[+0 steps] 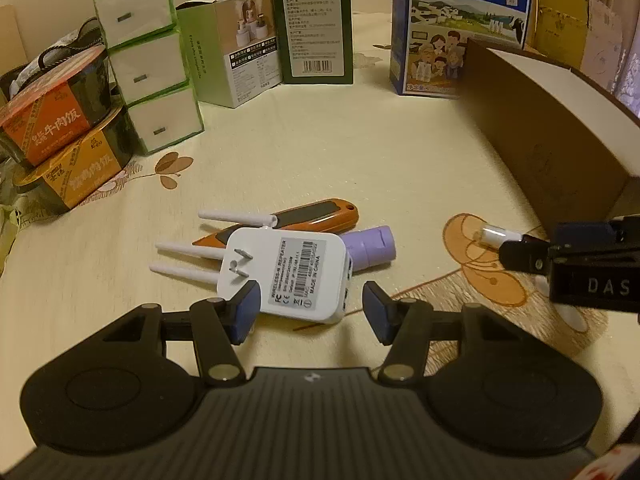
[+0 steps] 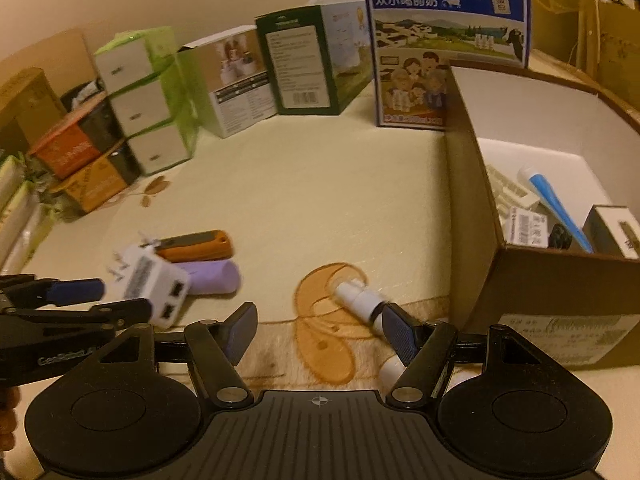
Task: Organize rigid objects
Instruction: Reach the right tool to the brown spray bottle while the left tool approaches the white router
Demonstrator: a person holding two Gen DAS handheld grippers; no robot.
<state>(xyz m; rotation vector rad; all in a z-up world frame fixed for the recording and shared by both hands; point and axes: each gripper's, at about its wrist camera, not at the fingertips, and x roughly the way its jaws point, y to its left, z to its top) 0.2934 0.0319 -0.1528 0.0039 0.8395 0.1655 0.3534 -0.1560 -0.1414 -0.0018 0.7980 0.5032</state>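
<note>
While both claws hang over the cream patterned tablecloth [image 1: 320,152] with nothing in them, the move ahead looks to turn on which loose piece sits inside which gap. The left gripper [image 1: 310,312] stands about half open and empty, its blue pads either side of the near end of the white plastic wireless repeater with three stub antennas [image 1: 296,276]. That piece lies straight ahead, label and plug prongs up, its long axis running away and to the left, antennas pointing left. Just beyond it lie the orange and black handheld tool [image 1: 288,220] and the short lilac cylinder [image 1: 370,248], both touching or nearly touching it.

The right gripper [image 2: 320,332] is likewise about half open and holds nothing. The slim white tube with a black band [image 2: 360,300] lies slantwise on the orange leaf motif, its near end passing behind the right-hand pad, so this hand is the nearer one for it.

The open brown cardboard box with a white lining [image 2: 472,200] stands to the right. Inside are a blue and white pen-like stick [image 2: 554,204], a white ribbed piece [image 2: 508,190], a labelled packet and a dark boxy item.
</note>
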